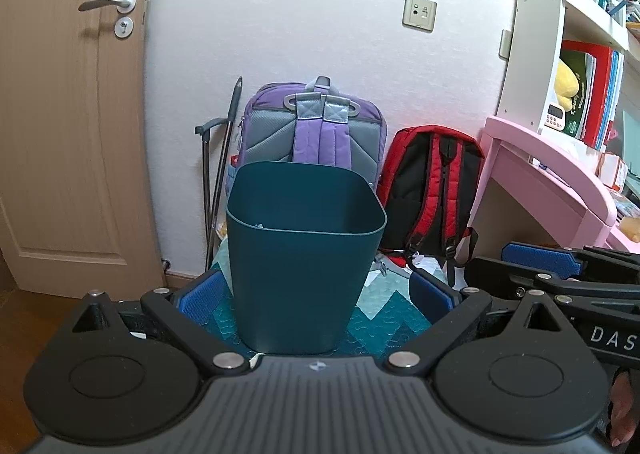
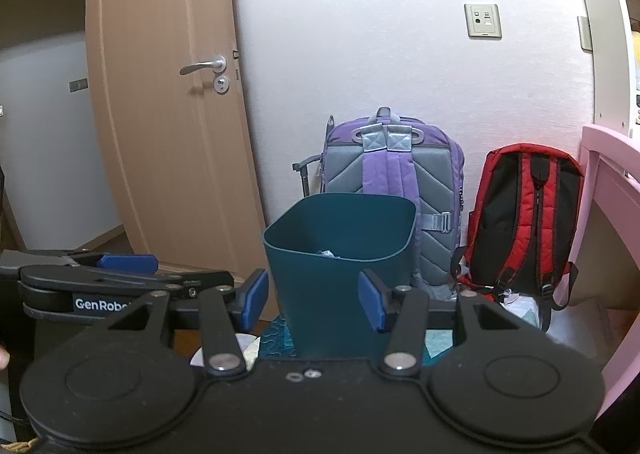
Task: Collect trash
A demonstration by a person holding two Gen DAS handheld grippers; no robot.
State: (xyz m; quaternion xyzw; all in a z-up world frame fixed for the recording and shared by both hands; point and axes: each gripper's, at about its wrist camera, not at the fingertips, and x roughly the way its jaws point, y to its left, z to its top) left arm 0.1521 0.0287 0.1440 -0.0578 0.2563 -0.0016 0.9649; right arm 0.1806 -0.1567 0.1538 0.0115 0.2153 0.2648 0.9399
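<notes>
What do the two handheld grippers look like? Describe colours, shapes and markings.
Both grippers are matte black: round pivot discs, angular linkage bars with silver rivets, blue ribbed pads on the fingers. The left gripper reads "GenRobo" in white, the right gripper "DAS", both cut off.

The bin looks smooth matt plastic; the purple backpack is padded cloth; the door shows wood grain with a metal handle.

Ahead of my fingers: teal bin blocks, its mouth open
Behind bin: purple backpack, red backpack
Beside my right fingers: pink desk
</notes>
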